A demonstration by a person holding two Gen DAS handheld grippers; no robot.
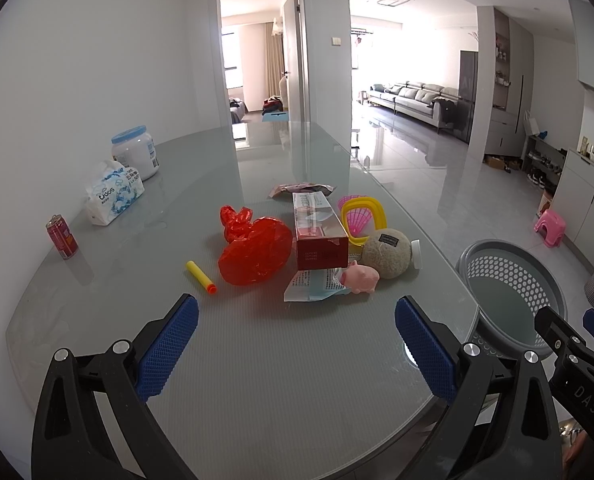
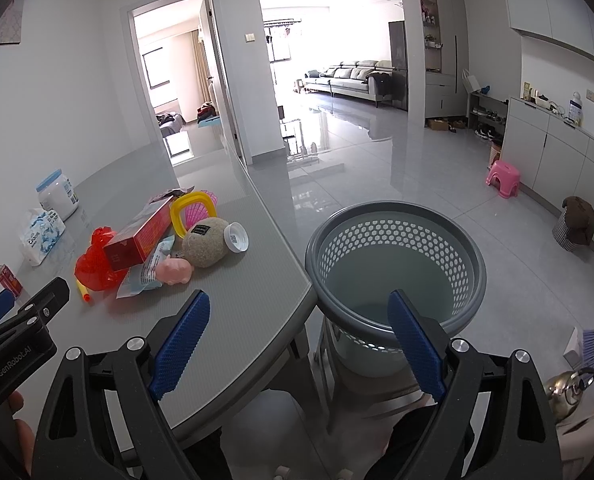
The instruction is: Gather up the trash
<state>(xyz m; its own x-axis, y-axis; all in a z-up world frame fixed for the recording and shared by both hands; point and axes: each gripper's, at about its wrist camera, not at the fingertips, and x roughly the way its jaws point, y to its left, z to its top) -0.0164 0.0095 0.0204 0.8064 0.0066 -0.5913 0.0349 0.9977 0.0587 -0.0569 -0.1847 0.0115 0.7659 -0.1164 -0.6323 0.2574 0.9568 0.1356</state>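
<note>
Left gripper (image 1: 296, 332) jaws wide, empty, right gripper (image 2: 299, 330) likewise, apparently.

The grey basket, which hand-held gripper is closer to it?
Right. The right hand-held gripper hangs open with one finger over the grey basket's near rim. The left hand-held gripper, also open, is over the table, beside the basket.

- Table (image 1: 257, 360): grey, glass-topped.
- On it: jar (image 1: 135, 152), tissues (image 1: 113, 196), can (image 1: 62, 237), dart (image 1: 201, 277), red bag (image 1: 257, 254), box (image 1: 319, 230), ball (image 1: 387, 253), pig (image 1: 361, 277).
</note>
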